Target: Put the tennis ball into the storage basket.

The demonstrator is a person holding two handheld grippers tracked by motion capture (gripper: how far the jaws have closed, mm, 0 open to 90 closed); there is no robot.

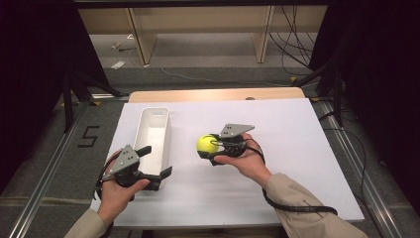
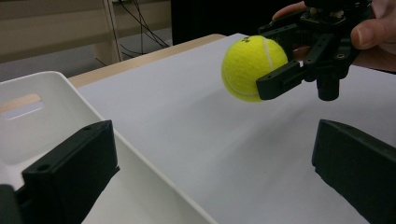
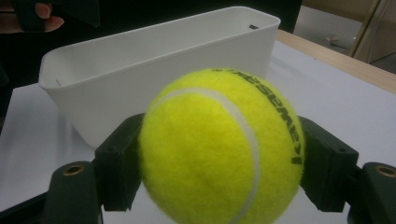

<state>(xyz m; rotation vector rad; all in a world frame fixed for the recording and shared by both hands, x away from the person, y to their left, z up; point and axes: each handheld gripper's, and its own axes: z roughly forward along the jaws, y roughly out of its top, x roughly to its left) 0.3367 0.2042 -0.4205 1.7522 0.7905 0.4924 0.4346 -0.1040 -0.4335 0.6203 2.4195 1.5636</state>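
Tennis ball point(image 1: 206, 144), yellow-green, clamped between the black jaws of the right gripper point(image 1: 210, 148), one pad on each side, held clear above the white counter point(image 1: 277, 148). From the left gripper view the ball point(image 2: 252, 65) hangs off the surface with open space beneath it. White bin point(image 1: 153, 136), long and narrow, stands on the counter just left of the ball; from the right gripper view its wall point(image 3: 154, 79) rises directly behind the ball point(image 3: 219, 149). Left gripper point(image 1: 153, 166) sits at the bin's near end, jaws spread wide with nothing between the pads, one jaw over the bin's rim point(image 2: 140, 154), the other over bare counter.
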